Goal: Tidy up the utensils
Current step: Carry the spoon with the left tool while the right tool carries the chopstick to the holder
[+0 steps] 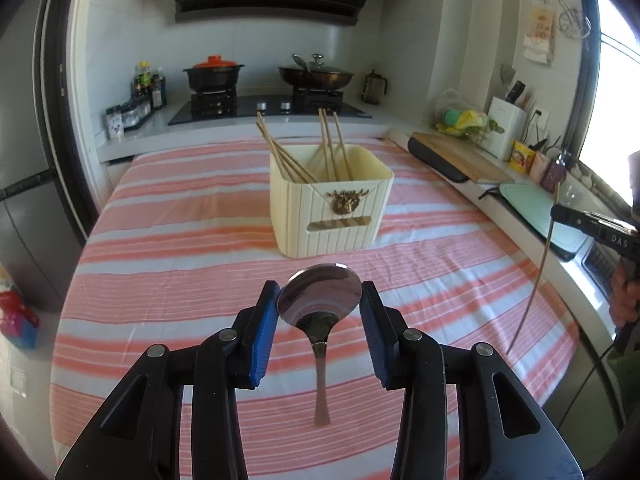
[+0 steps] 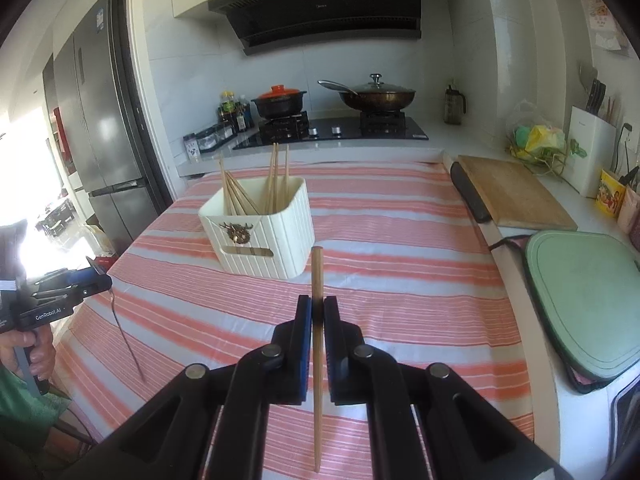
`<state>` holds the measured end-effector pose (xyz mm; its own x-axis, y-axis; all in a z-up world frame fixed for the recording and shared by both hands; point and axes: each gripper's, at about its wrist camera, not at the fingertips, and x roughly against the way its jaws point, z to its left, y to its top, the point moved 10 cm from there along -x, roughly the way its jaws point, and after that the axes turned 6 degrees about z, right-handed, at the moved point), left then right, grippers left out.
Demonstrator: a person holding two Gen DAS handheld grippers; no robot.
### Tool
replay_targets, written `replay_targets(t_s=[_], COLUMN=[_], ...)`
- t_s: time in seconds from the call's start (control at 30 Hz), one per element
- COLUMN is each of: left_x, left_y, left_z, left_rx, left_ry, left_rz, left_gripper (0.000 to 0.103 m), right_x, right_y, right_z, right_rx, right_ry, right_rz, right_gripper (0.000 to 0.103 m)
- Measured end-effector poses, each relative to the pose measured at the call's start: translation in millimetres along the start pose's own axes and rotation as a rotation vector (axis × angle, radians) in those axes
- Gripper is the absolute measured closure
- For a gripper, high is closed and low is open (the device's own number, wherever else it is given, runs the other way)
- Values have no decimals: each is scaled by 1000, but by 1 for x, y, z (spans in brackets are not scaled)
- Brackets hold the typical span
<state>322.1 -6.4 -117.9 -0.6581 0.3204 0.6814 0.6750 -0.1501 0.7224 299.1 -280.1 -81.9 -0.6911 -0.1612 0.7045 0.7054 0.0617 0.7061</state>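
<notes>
Spreading across the table (image 1: 168, 248), a cloth in pink and white stripes. Standing on it toward the far side, a cream ribbed utensil holder (image 1: 332, 208) with a brass emblem on its front, carrying several wooden chopsticks (image 1: 328, 148) that are leaning against its walls in two loose bunches. Lying on the counter to the right, beside the cloth's edge, a wooden cutting board (image 2: 516, 192) and a pale green board (image 2: 588, 296). Hovering above the stripes nearer than the holder, the left tongs (image 1: 320, 300), narrowed and clamping a metal spoon (image 1: 320, 300) by the rim of its bowl, the blue pads (image 1: 264, 336) pressing on both sides and the handle hanging down toward the cloth. Hovering likewise, the right tongs (image 2: 318, 312), closed tight on a single wooden chopstick (image 2: 317, 380) gripped near its upper end, standing nearly upright, its lower tip clear of the cloth.
</notes>
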Motion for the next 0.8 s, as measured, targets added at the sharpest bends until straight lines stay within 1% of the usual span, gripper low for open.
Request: replay_targets(t_s=[0.23,0.33,0.43,0.5,0.6,0.7,0.8], left_x=[13,18,26,34,46,54,52], left_y=[17,31,50,69,105,148,191], left_z=[4,9,14,17,22,23,25], left_rx=[27,36,50,59,62,55,60], left_ry=[-31,-41,-58,-70,-76,-61,-42], left_rz=[-26,-33,-54,-76,-122,-182,-239], left_gripper=[62,62,62,62,62,62,62], right_x=[10,9,9,9,9,7,-1], right_y=[24,42,66,85,119,157,194], right_z=[15,19,22,25,30,39,48], right_rx=[25,29,37,44,59,81,95], right_ry=[-7,-4,1,6,11,19,29], right_rz=[-83,-104,-130,-154,-200,-246,-289], right_gripper=[97,97,97,97,97,97,97])
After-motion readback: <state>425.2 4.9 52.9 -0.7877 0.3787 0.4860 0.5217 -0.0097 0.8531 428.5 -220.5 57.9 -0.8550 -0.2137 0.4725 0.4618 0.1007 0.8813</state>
